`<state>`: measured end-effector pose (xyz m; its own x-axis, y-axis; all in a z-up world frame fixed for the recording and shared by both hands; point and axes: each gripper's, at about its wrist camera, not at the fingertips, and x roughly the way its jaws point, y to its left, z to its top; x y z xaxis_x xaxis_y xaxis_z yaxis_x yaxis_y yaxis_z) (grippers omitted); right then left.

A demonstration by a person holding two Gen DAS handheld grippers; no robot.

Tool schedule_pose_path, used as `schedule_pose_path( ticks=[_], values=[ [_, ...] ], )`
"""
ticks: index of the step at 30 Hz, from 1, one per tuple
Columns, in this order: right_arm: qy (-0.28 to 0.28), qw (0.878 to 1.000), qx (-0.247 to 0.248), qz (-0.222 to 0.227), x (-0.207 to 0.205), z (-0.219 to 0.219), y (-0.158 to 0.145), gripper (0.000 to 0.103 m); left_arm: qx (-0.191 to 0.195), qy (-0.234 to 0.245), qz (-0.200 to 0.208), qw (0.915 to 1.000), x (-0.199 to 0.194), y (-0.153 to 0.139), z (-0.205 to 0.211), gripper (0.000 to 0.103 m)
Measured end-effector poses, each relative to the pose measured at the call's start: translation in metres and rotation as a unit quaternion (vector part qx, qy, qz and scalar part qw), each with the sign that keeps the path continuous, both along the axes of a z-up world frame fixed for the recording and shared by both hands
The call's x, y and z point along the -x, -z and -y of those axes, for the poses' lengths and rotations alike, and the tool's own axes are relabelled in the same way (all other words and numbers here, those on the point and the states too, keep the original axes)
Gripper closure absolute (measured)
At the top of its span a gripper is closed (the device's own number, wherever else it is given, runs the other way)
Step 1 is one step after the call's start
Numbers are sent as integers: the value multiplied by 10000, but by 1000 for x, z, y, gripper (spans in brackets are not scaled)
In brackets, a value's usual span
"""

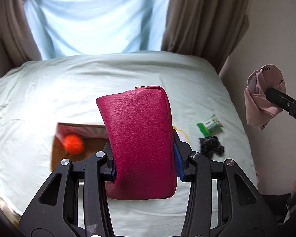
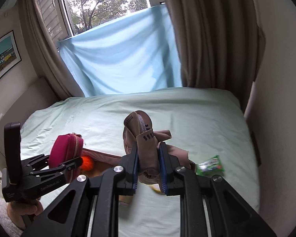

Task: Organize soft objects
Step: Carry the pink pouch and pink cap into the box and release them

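Note:
My left gripper (image 1: 144, 154) is shut on a magenta leather pouch (image 1: 140, 138) and holds it upright above the bed, over the near edge of an open cardboard box (image 1: 69, 150). An orange ball (image 1: 74, 144) lies in the box. My right gripper (image 2: 148, 160) is shut on a pink cloth bundle (image 2: 146, 138) and holds it above the bed; the bundle also shows in the left wrist view (image 1: 262, 98) at the right. The pouch (image 2: 66, 152), the left gripper (image 2: 69, 165) and the ball (image 2: 88, 163) show at the left of the right wrist view.
A green snack packet (image 1: 210, 126) (image 2: 210, 165) and a dark crumpled cloth (image 1: 211, 146) lie on the pale green bed sheet (image 1: 88, 90) right of the box. Curtains and a blue sheet (image 2: 118, 59) hang behind the bed. A wall stands at the right.

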<state>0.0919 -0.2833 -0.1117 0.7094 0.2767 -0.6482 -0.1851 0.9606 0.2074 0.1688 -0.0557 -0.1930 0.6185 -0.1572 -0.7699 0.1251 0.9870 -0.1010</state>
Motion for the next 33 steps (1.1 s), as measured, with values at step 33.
schedule_pose_path(
  ticks=[33],
  values=[
    [606, 9700, -672, -2256, -91, -249, 192, 86, -577, 508, -1002, 9920, -65, 148, -204, 63]
  ],
)
